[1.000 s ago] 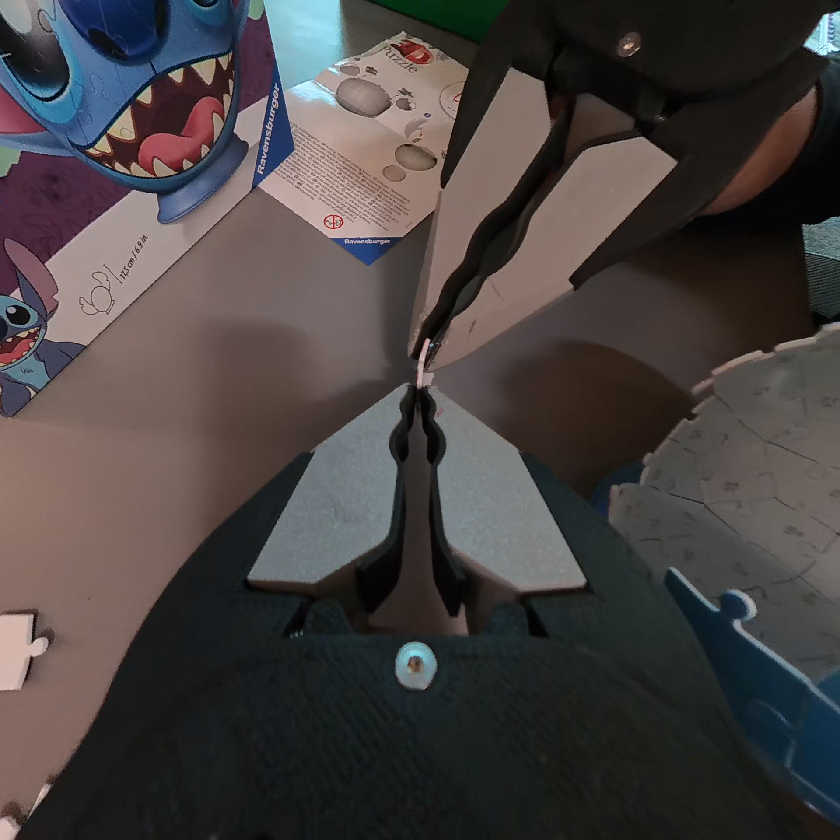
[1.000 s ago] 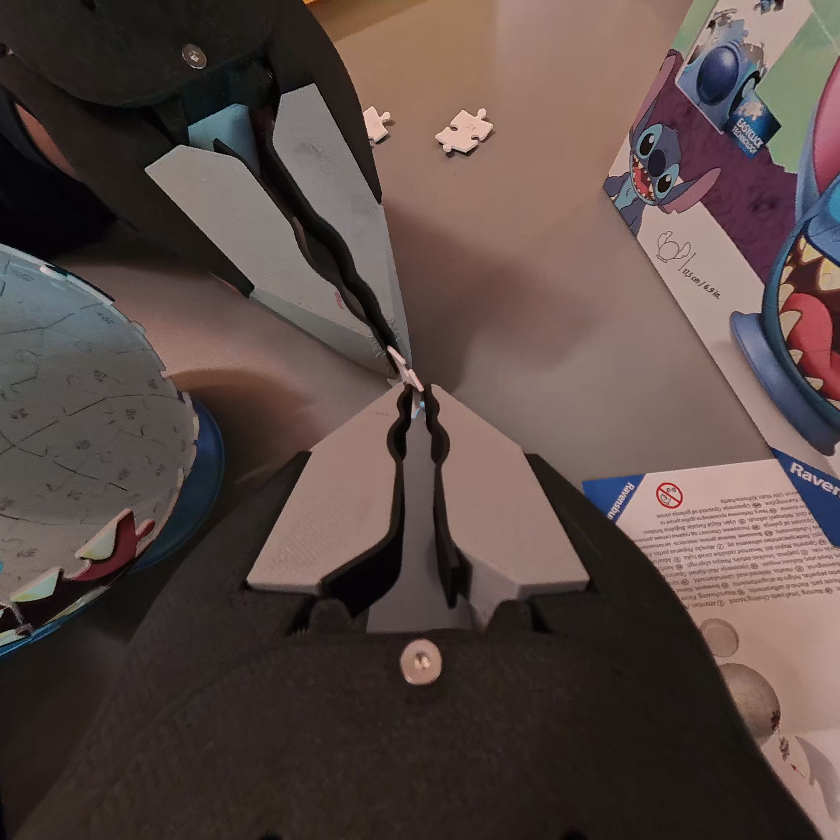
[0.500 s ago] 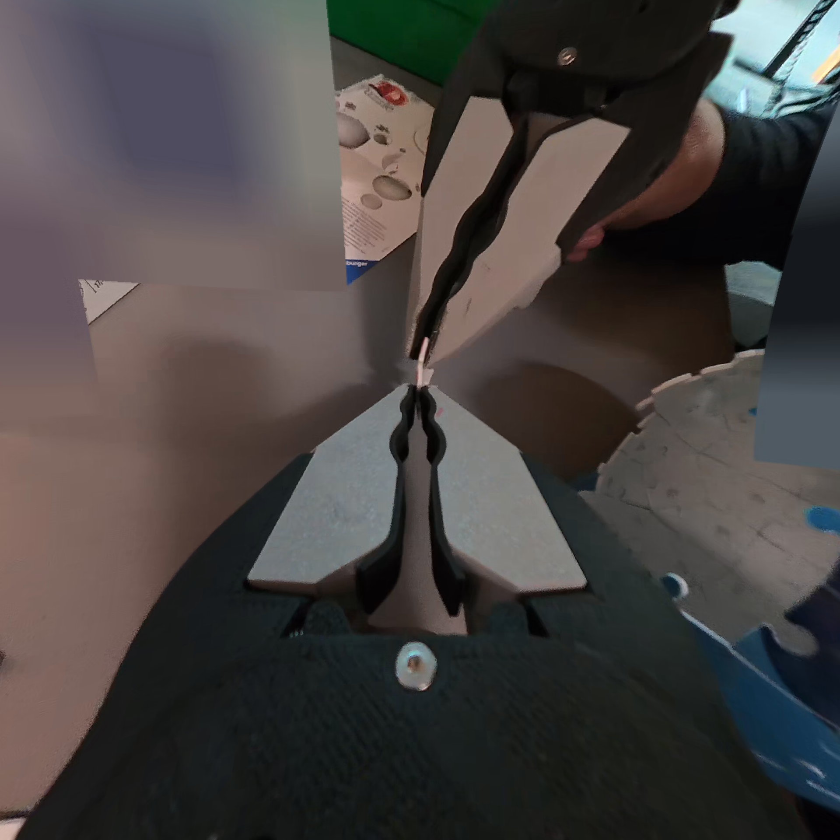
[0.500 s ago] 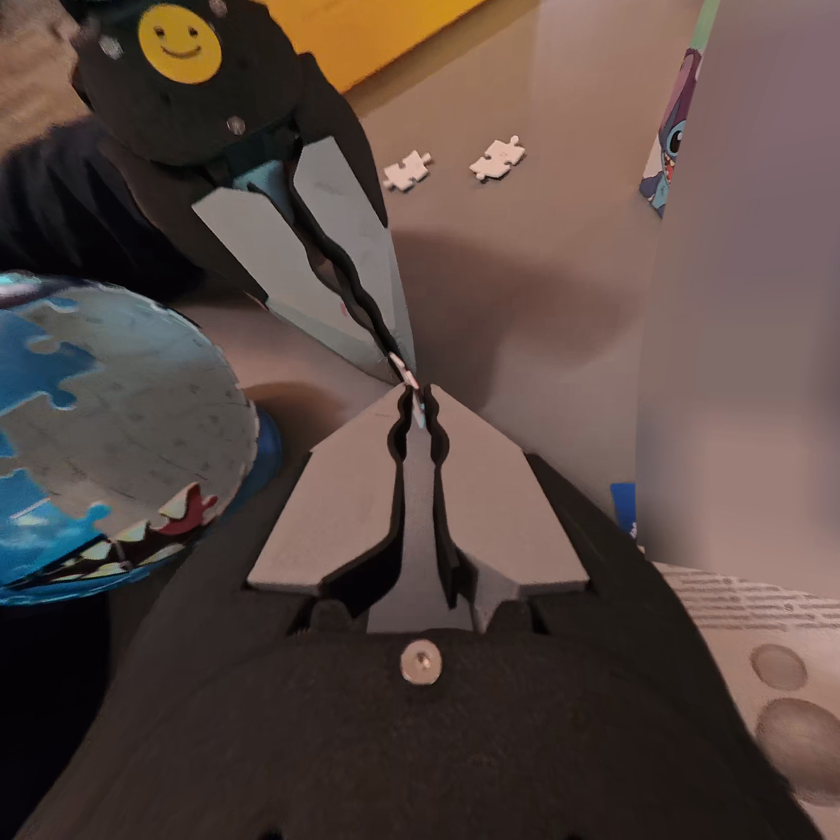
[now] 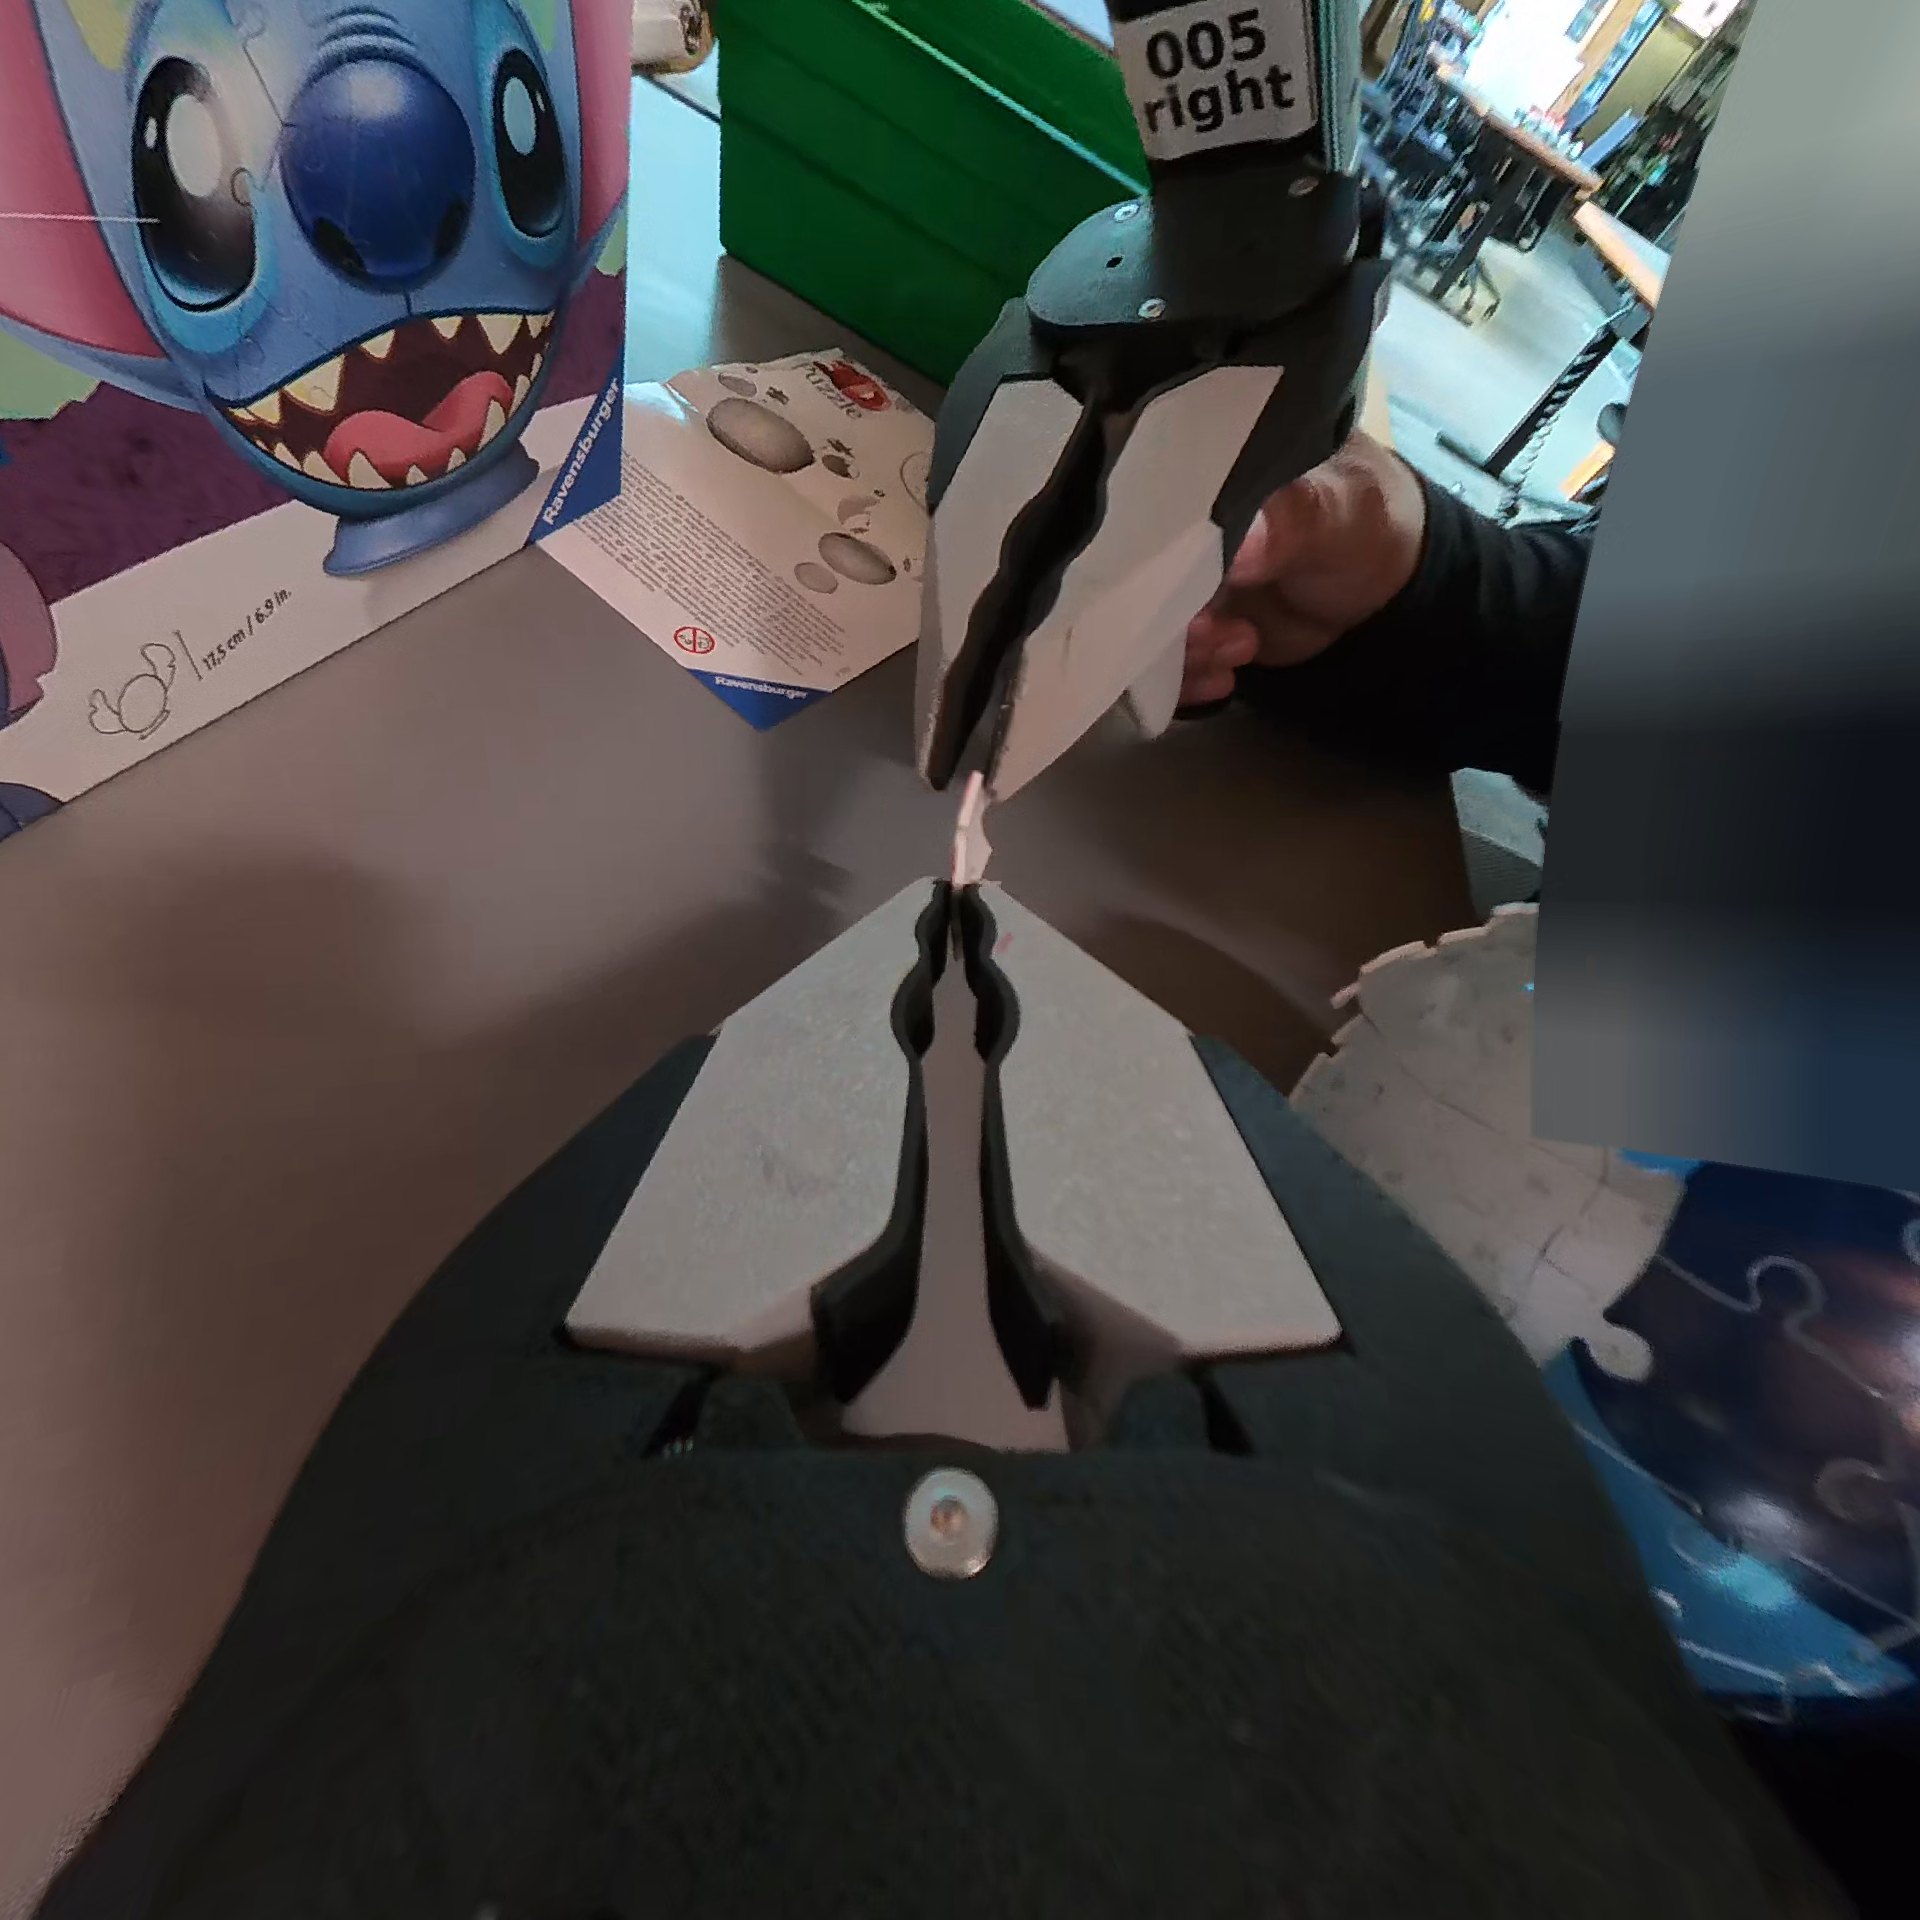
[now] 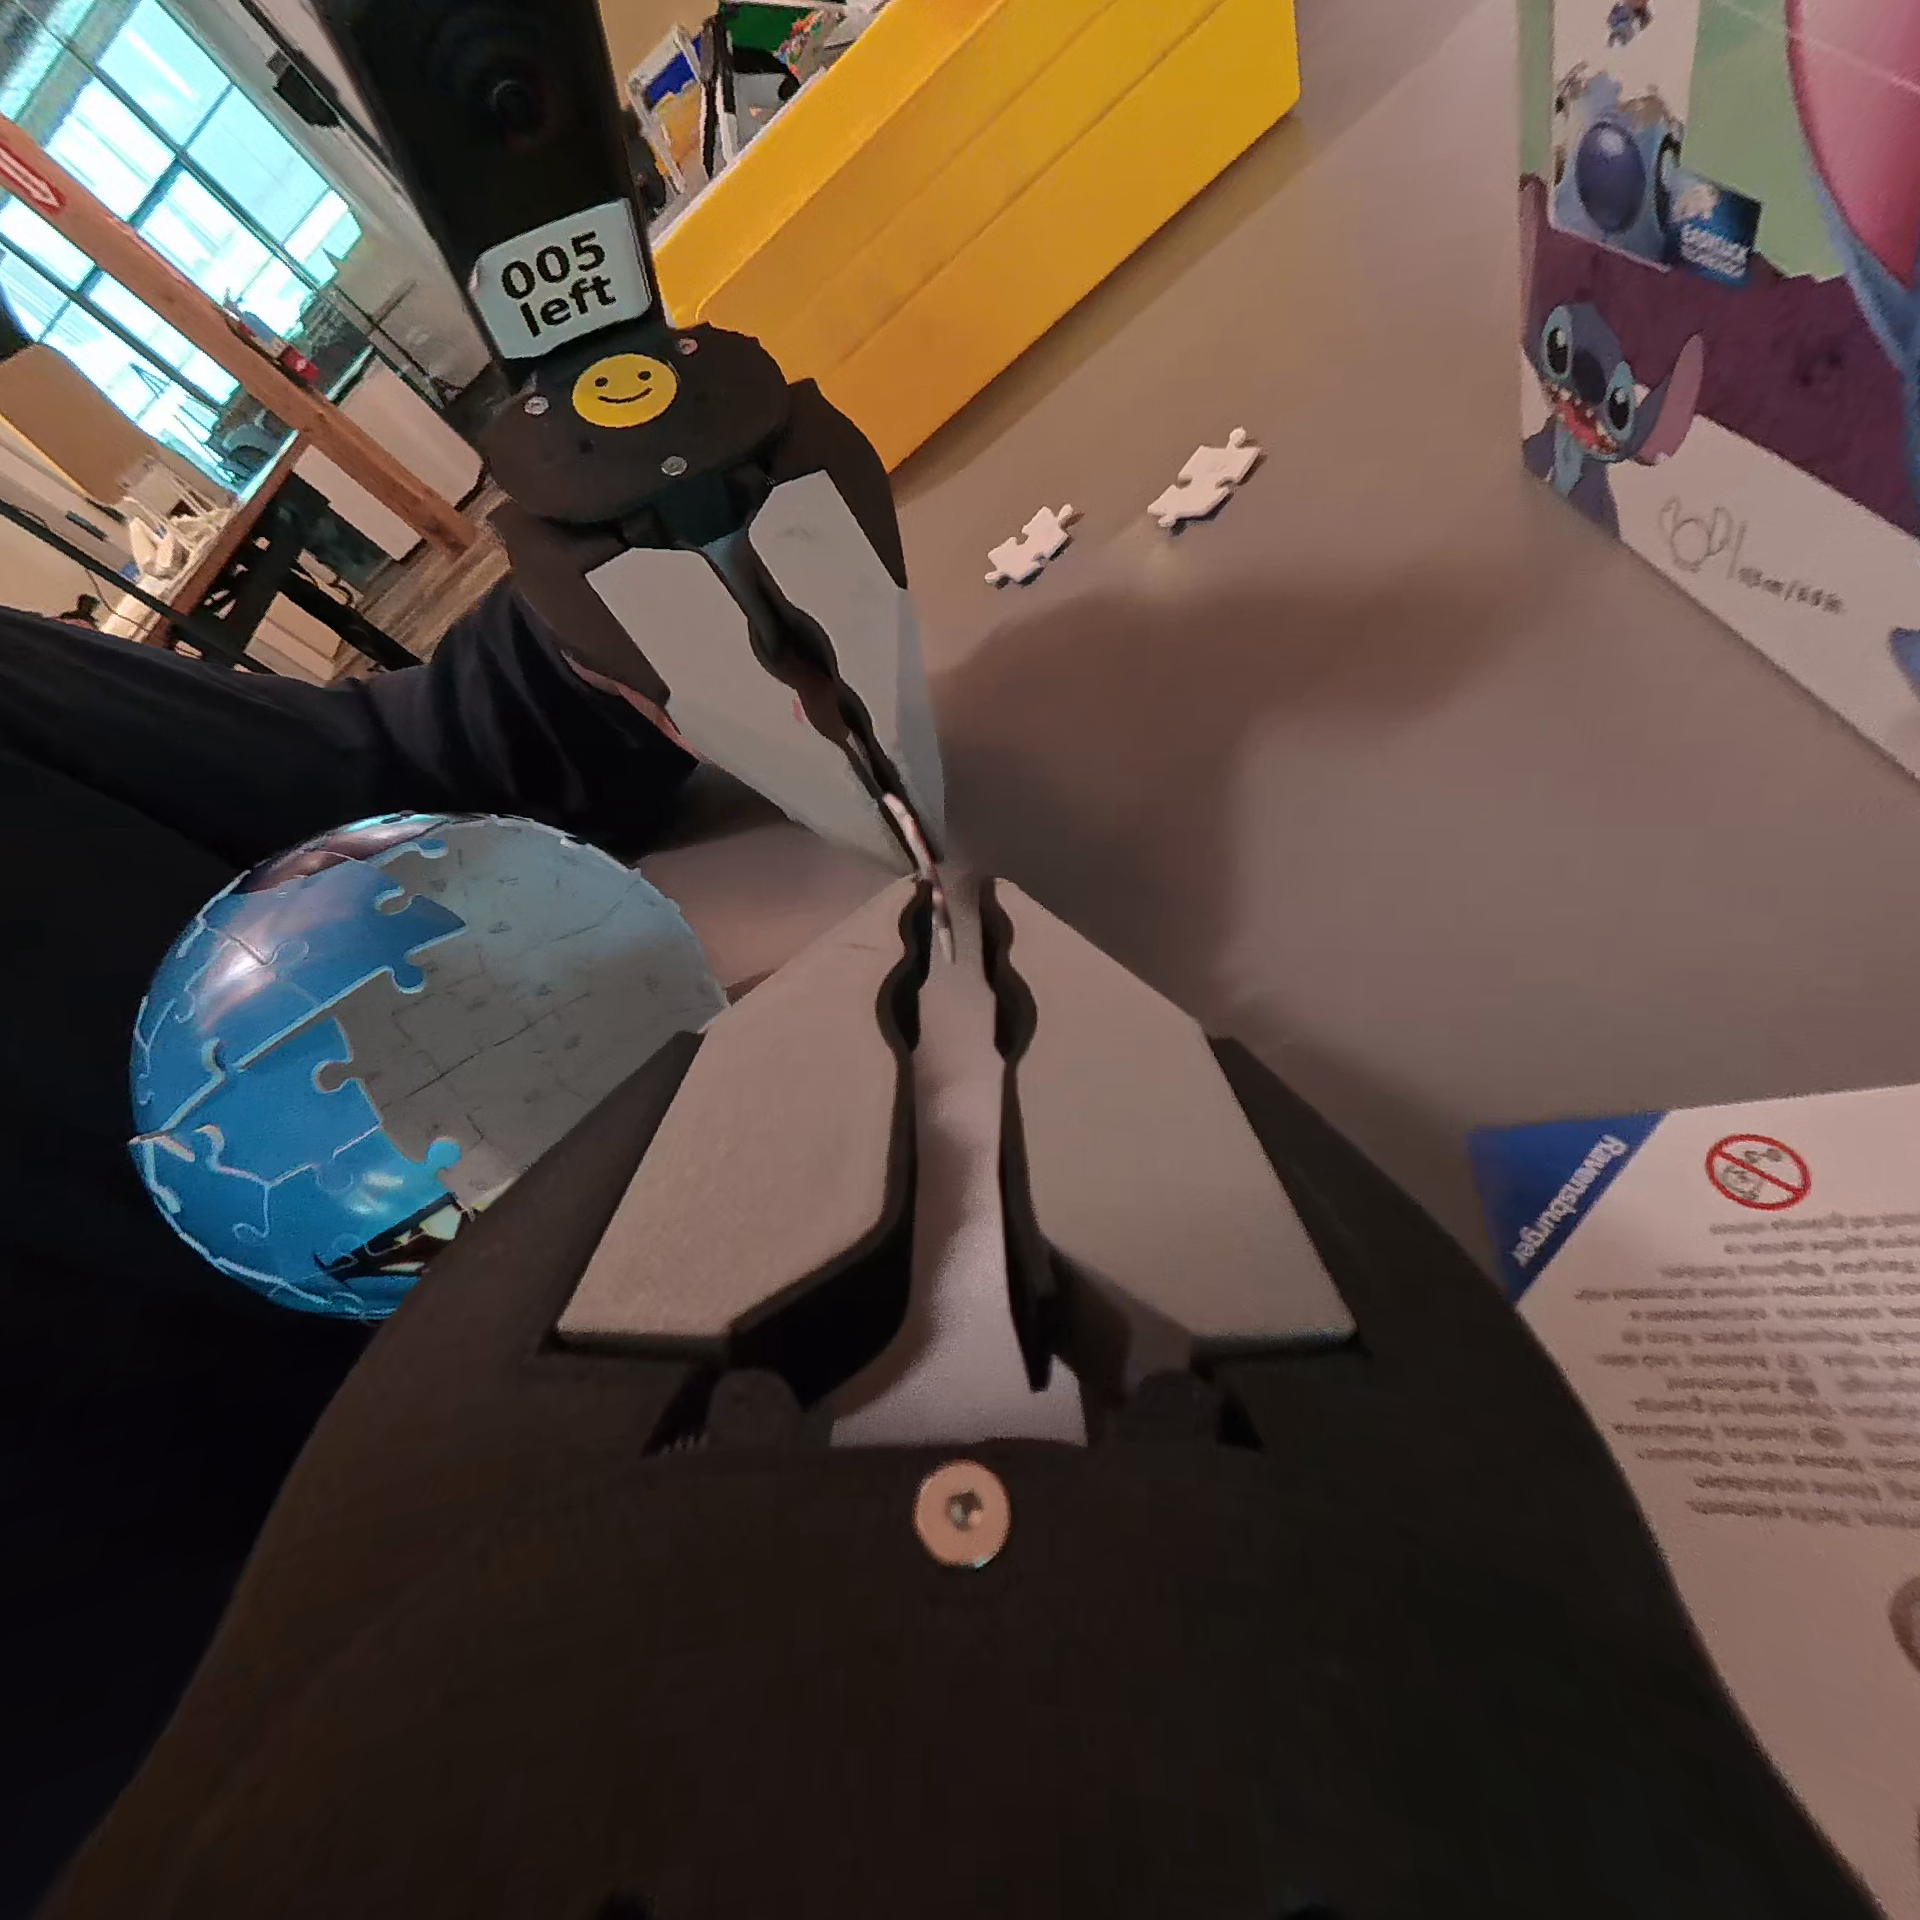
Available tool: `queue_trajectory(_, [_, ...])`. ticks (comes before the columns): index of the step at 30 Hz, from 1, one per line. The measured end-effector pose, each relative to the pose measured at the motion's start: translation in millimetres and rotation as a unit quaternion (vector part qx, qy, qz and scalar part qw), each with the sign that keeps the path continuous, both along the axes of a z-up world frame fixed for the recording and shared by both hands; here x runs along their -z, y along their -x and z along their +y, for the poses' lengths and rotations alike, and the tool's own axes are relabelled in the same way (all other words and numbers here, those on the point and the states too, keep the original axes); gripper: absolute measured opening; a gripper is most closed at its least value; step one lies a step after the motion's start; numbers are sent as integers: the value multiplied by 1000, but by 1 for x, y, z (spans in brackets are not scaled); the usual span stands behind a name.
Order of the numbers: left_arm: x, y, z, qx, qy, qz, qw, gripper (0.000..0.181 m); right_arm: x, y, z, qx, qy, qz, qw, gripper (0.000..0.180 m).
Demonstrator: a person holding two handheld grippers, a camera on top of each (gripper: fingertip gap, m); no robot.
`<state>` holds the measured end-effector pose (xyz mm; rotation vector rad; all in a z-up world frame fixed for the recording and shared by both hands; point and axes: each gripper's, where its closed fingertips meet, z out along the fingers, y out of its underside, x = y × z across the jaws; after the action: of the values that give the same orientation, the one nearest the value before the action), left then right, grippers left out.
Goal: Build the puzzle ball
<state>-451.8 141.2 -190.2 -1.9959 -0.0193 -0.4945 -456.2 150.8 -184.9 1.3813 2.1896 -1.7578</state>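
Note:
A small white puzzle piece spans the two gripper tips, which meet tip to tip above the table. My left gripper is shut on its near end; it also shows in the right wrist view. My right gripper has its jaws slightly parted, with the piece edge-on against its left finger; it also shows in the left wrist view. The partly built puzzle ball, blue with bare grey patches, sits beside and below the grippers and also shows in the left wrist view.
The puzzle box stands behind, with the instruction leaflet beside it. Two loose white pieces lie on the grey table. A yellow bin and a green bin stand at the back. A hand holds the right gripper. The grippers are tip to tip, or close to it.
Both grippers have risen and tilted up while staying tip to tip on the piece. The right gripper's jaws have parted a little.

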Motion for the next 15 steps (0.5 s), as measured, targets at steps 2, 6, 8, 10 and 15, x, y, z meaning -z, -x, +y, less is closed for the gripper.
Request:
queue_trajectory(2, [-5,-5,-1,14,-10,-28,999,0,-4,-1,0,-5,8,6,1000,10])
queue_trajectory(6, [-9,-6,1,16,-26,-51,998,0,-12,-7,-7,-28,35,9,999,10])
queue_trajectory(8, [-10,-7,1,18,-29,-55,998,0,-7,-8,-8,-29,17,5,999,3])
queue_trajectory(10, [-9,-8,0,22,-25,-54,998,0,-6,-8,-8,-26,8,7,1000,0])
queue_trajectory(15, [-5,3,-9,22,9,-28,999,30,-5,-8,-5,-25,26,-14,999,0])
